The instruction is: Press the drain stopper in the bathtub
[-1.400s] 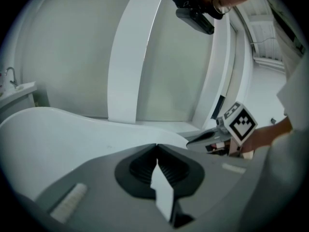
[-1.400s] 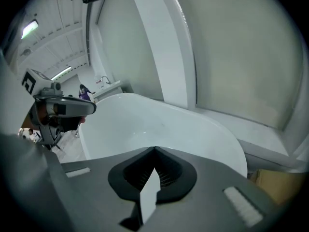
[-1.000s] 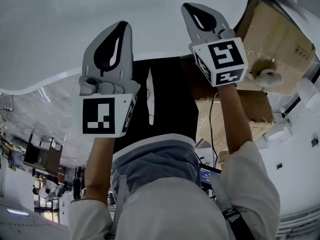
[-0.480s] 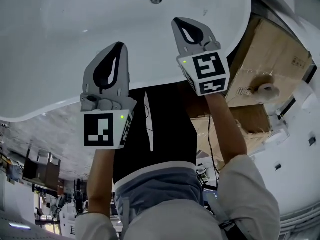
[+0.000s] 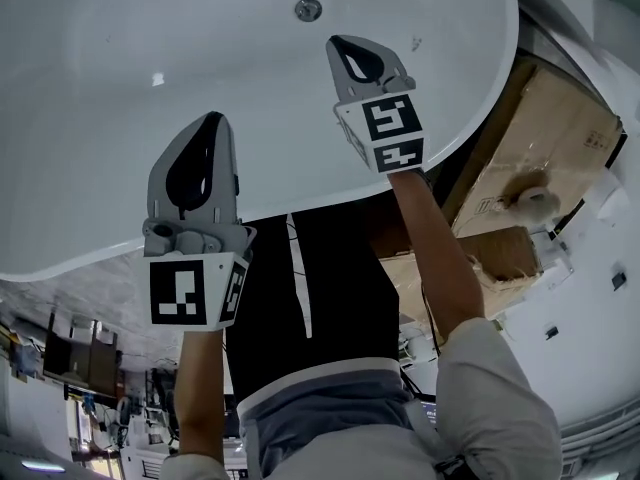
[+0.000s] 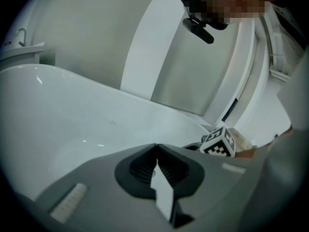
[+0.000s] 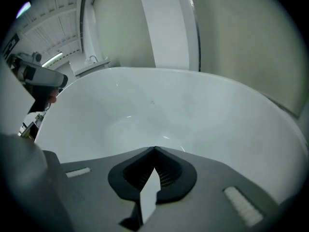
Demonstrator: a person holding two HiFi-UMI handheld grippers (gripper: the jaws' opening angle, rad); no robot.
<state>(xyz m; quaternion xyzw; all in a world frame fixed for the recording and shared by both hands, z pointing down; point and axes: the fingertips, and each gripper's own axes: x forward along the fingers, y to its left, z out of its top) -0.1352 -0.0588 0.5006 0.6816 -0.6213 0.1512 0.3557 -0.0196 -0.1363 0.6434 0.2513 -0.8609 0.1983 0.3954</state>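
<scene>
Bathtub — cardboard boxes just beside

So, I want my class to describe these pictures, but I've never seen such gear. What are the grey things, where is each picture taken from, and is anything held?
No robot here: a person holds a two-jaw gripper in each hand. The head view comes from a camera on the person's head, looking down on the left gripper and right gripper over a white bathtub. The patterned cubes belong to the grippers. The other two pictures come from cameras riding on each gripper, looking along its jaws. Both pairs of jaws are closed on nothing. The round drain stopper sits in the tub floor, beyond the right gripper, not touched.
</scene>
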